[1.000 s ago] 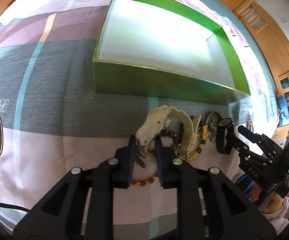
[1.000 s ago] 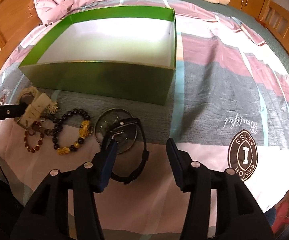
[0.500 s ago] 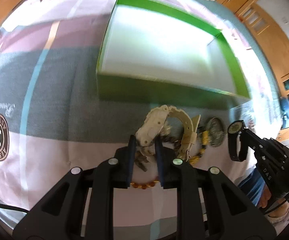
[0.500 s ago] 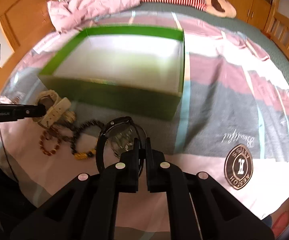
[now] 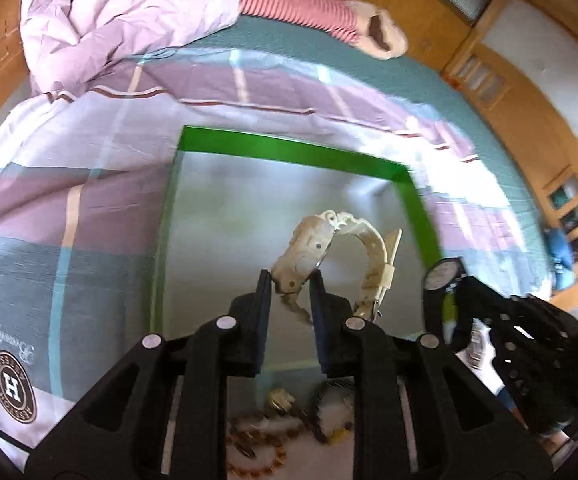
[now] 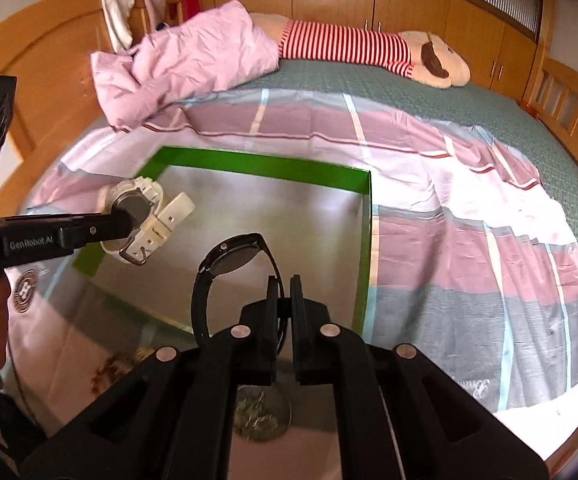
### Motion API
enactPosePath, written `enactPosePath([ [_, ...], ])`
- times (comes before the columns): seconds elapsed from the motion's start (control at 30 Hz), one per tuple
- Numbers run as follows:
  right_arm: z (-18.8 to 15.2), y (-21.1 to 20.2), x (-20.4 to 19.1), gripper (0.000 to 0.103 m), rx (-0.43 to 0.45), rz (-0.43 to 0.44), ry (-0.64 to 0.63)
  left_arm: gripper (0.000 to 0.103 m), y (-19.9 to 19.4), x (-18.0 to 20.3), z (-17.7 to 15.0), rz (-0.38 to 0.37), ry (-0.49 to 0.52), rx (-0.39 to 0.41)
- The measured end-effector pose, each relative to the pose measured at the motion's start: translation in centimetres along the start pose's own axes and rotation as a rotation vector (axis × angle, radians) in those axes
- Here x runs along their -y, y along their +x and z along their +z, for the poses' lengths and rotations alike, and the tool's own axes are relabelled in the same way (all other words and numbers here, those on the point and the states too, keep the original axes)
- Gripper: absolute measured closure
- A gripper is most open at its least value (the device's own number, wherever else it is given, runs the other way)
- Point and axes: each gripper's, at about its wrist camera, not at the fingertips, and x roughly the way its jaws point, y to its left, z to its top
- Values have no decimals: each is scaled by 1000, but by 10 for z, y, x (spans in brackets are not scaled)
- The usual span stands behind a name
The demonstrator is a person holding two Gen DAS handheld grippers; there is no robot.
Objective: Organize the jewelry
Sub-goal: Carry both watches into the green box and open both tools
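Note:
My left gripper is shut on a cream-white watch and holds it in the air above the open green box. The same white watch shows in the right wrist view over the box's left part. My right gripper is shut on the strap of a black watch, lifted over the box's near edge. In the left wrist view the black watch hangs at the right by the box's right wall.
Bead bracelets and a round silver piece lie on the bedspread below the grippers. A crumpled pink quilt and a striped plush toy lie at the far end of the bed. Wooden cabinets stand behind.
The right gripper shut on the black watch strap. Both grippers rose from the bedspread with their watches and moved forward over the green box.

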Motion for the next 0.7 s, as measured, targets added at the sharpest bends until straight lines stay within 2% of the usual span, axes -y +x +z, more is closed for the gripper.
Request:
enactPosePath([
  [0.03,-1,2,0,97,-4,-5,9,83,9,0,0,20,-3,-16],
  [0.13,-1,12,3,92,-22,-23,32,83,16,-10,-1,19,-22,-22],
  [0.17,-3,11,4,80,-21,-29,38,77,17,-11,-1,28,-32,-22],
  [0.2,-5,9,4,58,-18,-35,47,70,16,-12,-2,36,-41,-22],
  [0.23,-7,4,4,50,-7,-33,56,66,15,-14,-2,36,-44,-20],
  [0.27,-10,-1,4,46,1,-27,57,60,9,-12,-3,30,-42,-6],
  [0.4,-28,-22,-5,46,-8,20,26,52,-15,-4,-17,9,-19,17],
  [0.5,-51,-28,-12,46,-52,68,19,49,-23,0,-39,-6,-2,-29],
  [0.63,-80,-10,-19,46,-144,23,-14,44,-16,8,-66,19,38,-89],
  [0.7,-88,1,-18,46,-189,22,13,41,-10,11,-74,37,53,-114],
])
